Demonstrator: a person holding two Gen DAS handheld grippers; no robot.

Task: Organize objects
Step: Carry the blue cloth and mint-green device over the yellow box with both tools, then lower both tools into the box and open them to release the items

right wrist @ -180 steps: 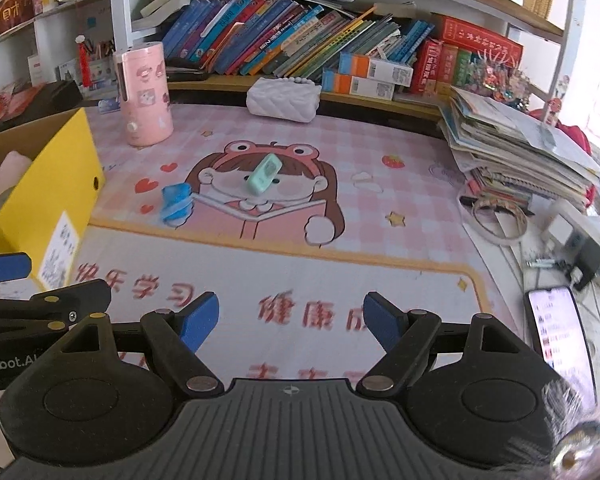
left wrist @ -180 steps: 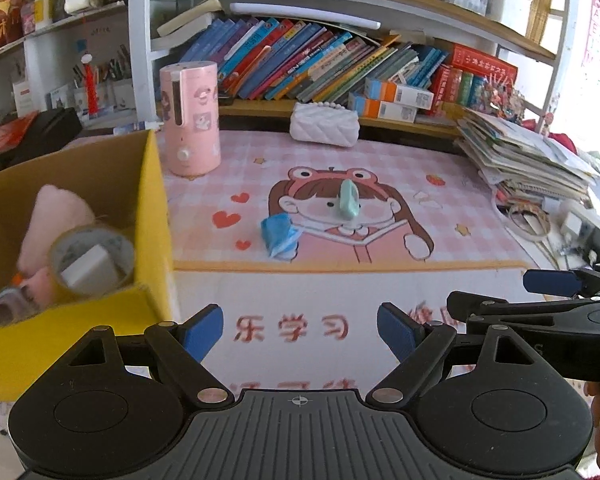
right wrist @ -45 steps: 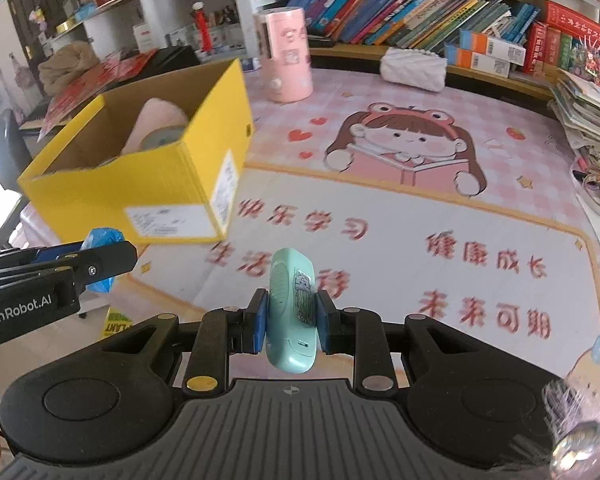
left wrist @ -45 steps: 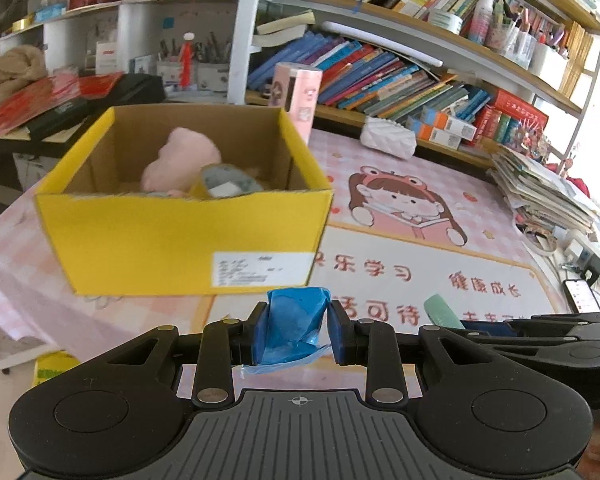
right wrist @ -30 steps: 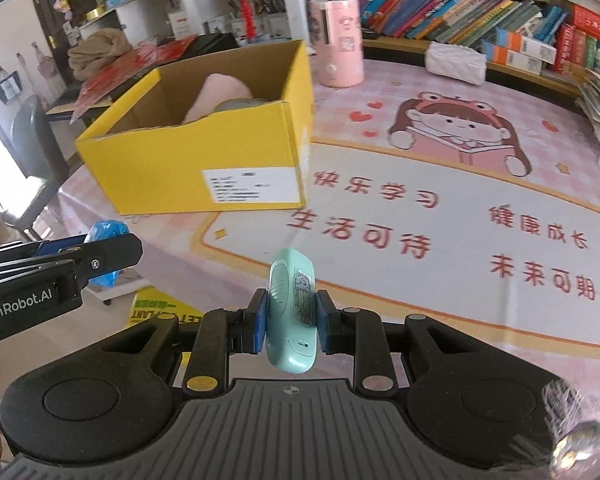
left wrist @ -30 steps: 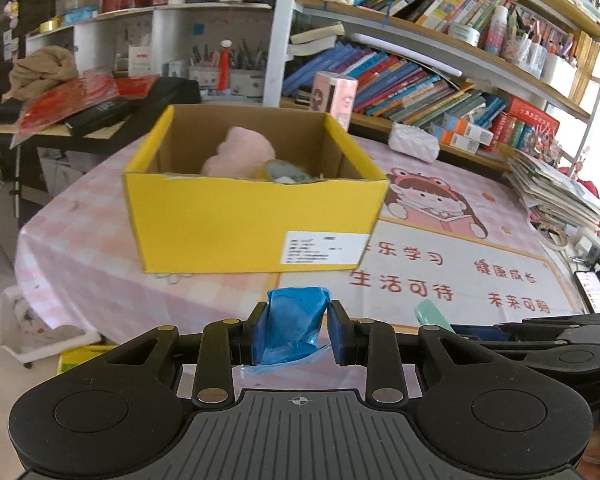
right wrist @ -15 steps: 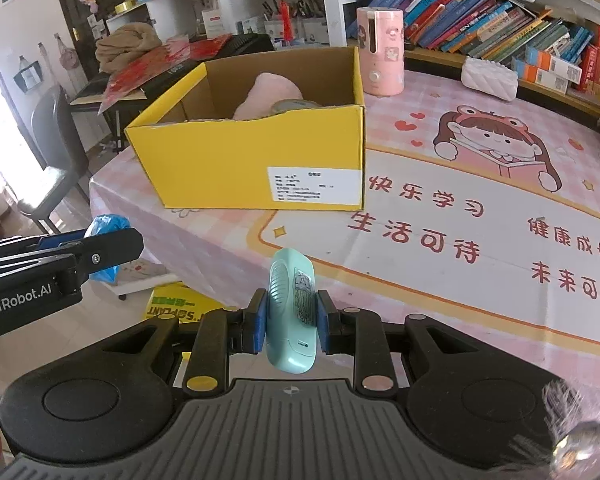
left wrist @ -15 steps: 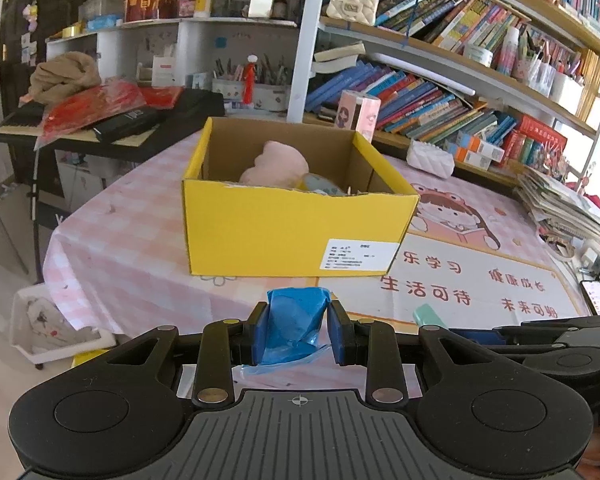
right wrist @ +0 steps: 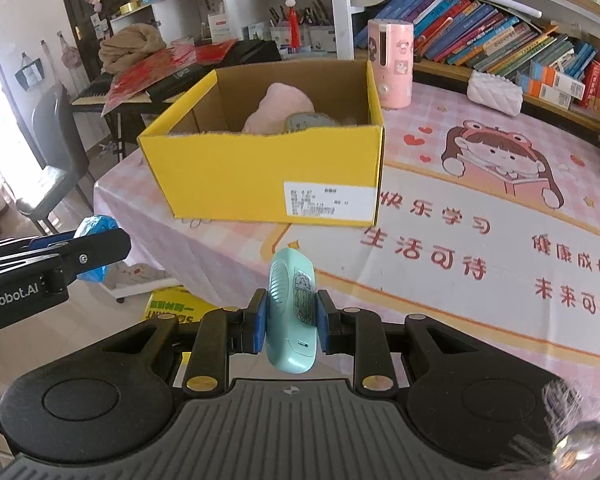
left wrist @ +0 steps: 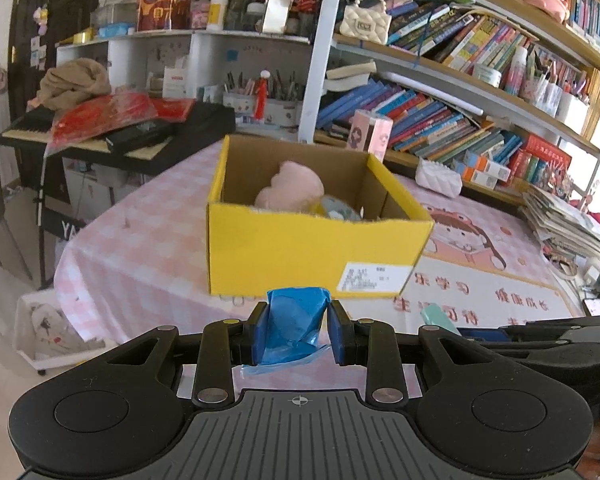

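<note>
My left gripper (left wrist: 298, 330) is shut on a crumpled blue bag (left wrist: 294, 326), held in the air in front of the table. My right gripper (right wrist: 291, 320) is shut on a mint-green oval gadget (right wrist: 292, 312) that stands upright between the pads. Ahead of both sits an open yellow cardboard box (left wrist: 316, 252) (right wrist: 260, 176) near the table's corner. Inside it lie a pink plush (left wrist: 292, 190) (right wrist: 278, 112) and a grey roll of tape (right wrist: 310, 122). The left gripper with its blue bag (right wrist: 94, 240) also shows at the left of the right wrist view.
A pink checked cloth with a cartoon-girl mat (right wrist: 500, 200) covers the table. A pink cylinder (right wrist: 392, 62) and white pouch (right wrist: 494, 92) stand behind the box. Bookshelves (left wrist: 440, 120), a keyboard (left wrist: 112, 132), a paper stack (left wrist: 564, 224) and a chair (right wrist: 48, 160) surround it.
Both grippers have drawn back from the table with their loads. The yellow box looks smaller and farther off, and more of the floor and table edge shows.
</note>
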